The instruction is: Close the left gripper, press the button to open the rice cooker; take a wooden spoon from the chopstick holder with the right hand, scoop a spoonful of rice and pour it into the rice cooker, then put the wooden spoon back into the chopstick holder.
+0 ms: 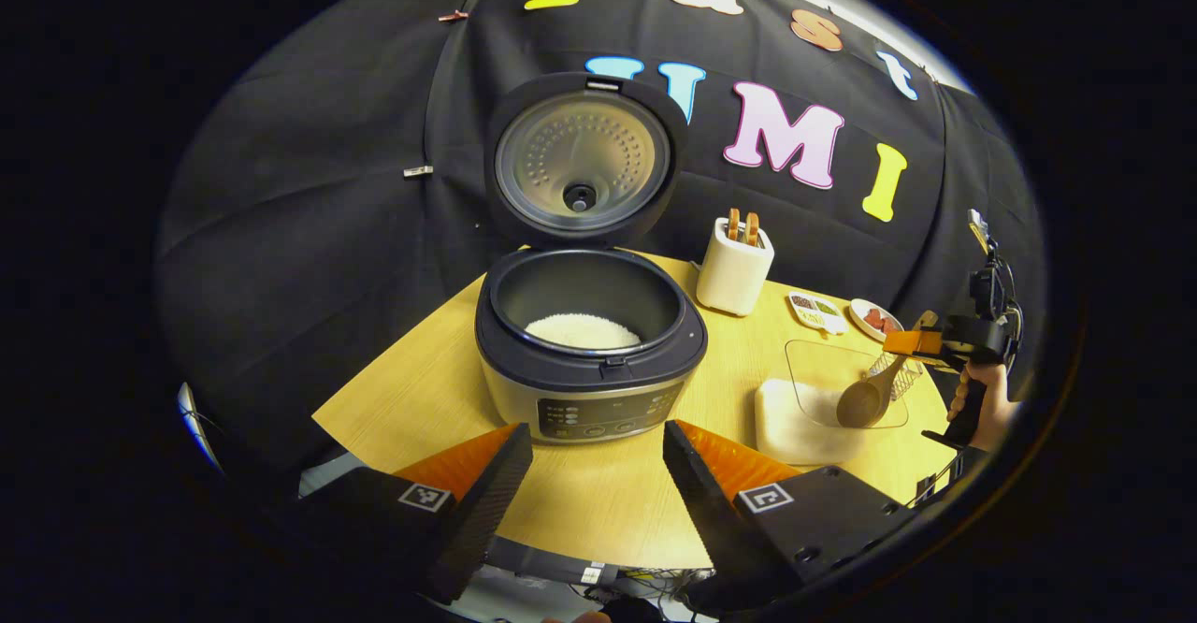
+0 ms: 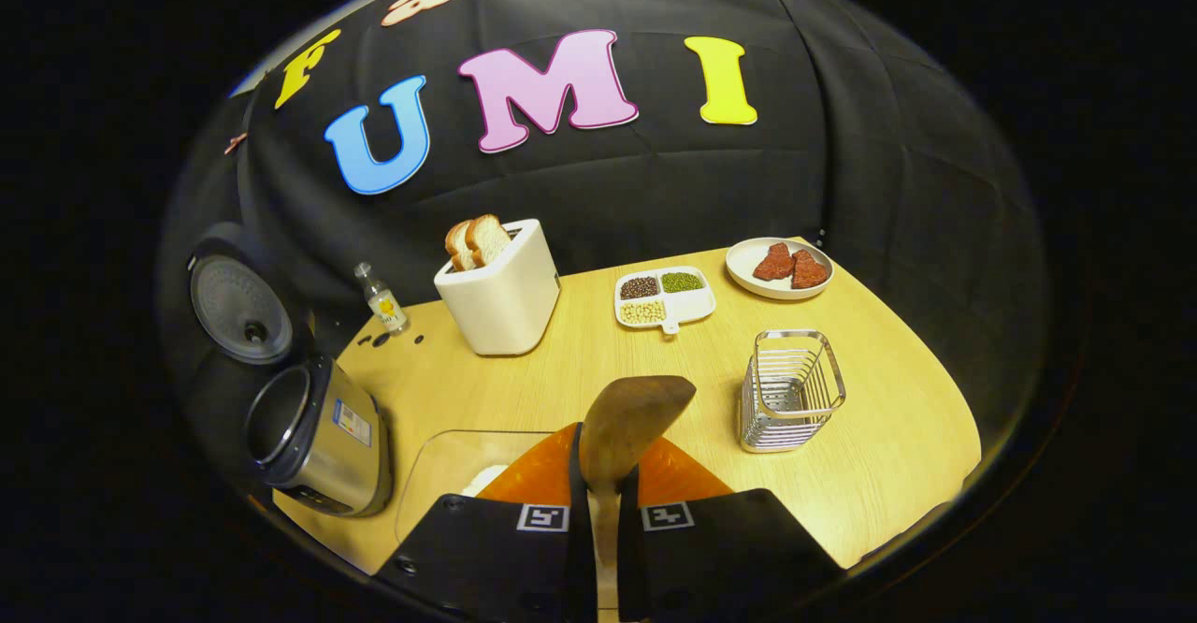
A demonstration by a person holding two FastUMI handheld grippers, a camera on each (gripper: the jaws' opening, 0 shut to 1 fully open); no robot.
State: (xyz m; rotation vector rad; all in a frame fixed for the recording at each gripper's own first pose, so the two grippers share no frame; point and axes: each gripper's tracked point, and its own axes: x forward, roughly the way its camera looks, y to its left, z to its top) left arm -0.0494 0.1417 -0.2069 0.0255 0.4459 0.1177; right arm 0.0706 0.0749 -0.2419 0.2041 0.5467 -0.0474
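Your right tool (image 2: 598, 511) is clamped on the handle of the brown wooden spoon (image 2: 631, 422), both fingers pressing it, with the spoon's bowl standing up ahead of the fingertips. In the left gripper view that same tool (image 1: 912, 344) hangs over the right side of the tabletop, held by your hand (image 1: 982, 403), and the spoon (image 1: 865, 398) slants down so its bowl sits over the clear rectangular rice container (image 1: 804, 417), which holds white rice; whether the bowl touches the rice you cannot tell from here.

Just beside the spoon in the right gripper view, the square silver wire chopstick holder (image 2: 790, 389) stands upright near the right edge of the light wooden tabletop (image 2: 898, 455).

Your left tool (image 1: 598, 473) is spread wide and holds nothing, hovering at the near edge of the tabletop in front of the rice cooker.

The round silver rice cooker with a black rim (image 1: 589, 352) sits near the left edge, its lid (image 1: 584, 160) raised upright, and a layer of white rice (image 1: 582, 330) lies in the dark inner pot.

Behind it, toward the far edge, stands a white toaster (image 2: 500, 296) with two slices of bread in it. To its right lie a white divided dish of beans (image 2: 666, 297) and a round white plate with red meat pieces (image 2: 779, 268) near the far right corner. A small clear bottle (image 2: 382, 300) stands between toaster and cooker.
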